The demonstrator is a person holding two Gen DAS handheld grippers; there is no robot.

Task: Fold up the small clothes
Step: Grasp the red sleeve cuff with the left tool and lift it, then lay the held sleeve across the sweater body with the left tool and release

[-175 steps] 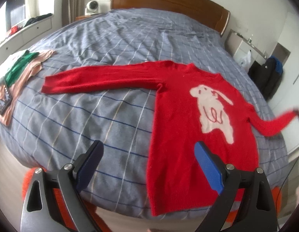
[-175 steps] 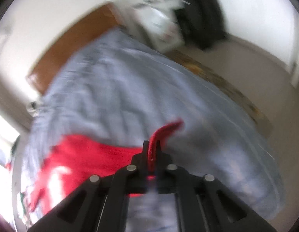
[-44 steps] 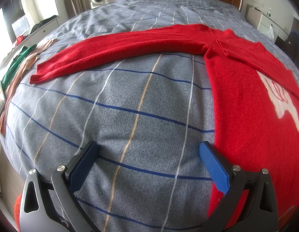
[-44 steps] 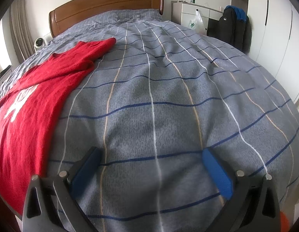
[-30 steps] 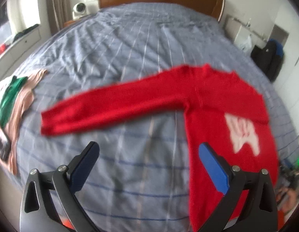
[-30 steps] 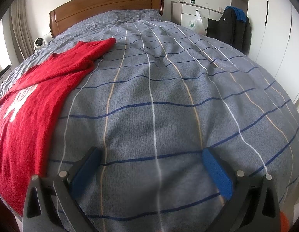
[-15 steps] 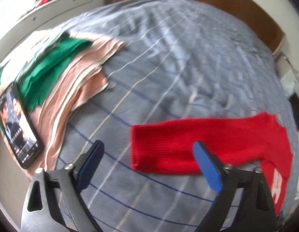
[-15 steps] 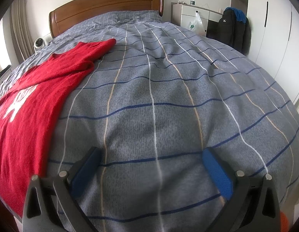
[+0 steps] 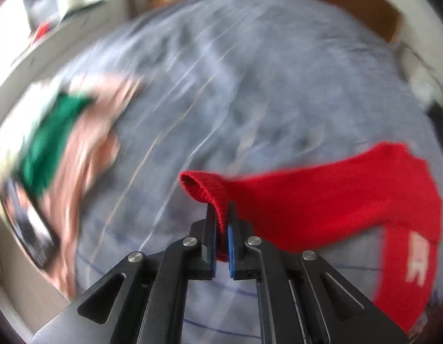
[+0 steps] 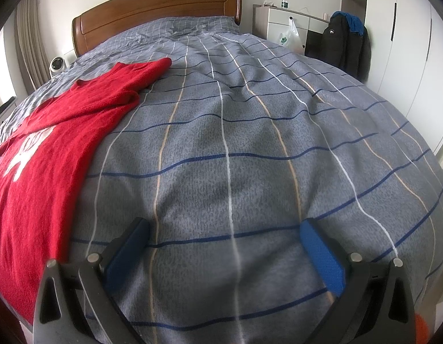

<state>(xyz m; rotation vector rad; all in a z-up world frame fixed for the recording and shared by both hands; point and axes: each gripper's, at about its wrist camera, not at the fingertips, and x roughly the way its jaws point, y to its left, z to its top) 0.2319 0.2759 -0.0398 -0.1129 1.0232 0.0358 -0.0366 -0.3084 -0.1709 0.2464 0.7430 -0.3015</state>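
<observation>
A red sweater (image 9: 350,200) with a white print lies on a grey checked bed (image 9: 250,86). My left gripper (image 9: 220,215) is shut on the cuff of the sweater's sleeve (image 9: 204,186) and holds it lifted off the bed; the left wrist view is blurred by motion. In the right wrist view the sweater's body (image 10: 49,149) lies at the left with its other sleeve folded in. My right gripper (image 10: 224,246) is open and empty, low over the bare bedspread (image 10: 250,143) to the right of the sweater.
A pile of green and pink clothes (image 9: 64,143) and a phone (image 9: 26,229) lie at the bed's left edge. A wooden headboard (image 10: 152,14) stands at the back. A white cabinet (image 10: 284,31), dark jackets (image 10: 347,40) and wardrobe doors (image 10: 407,43) stand at the right.
My left gripper has come down on the sleeve's cuff, shut on it and lifted it. The right gripper has not moved.
</observation>
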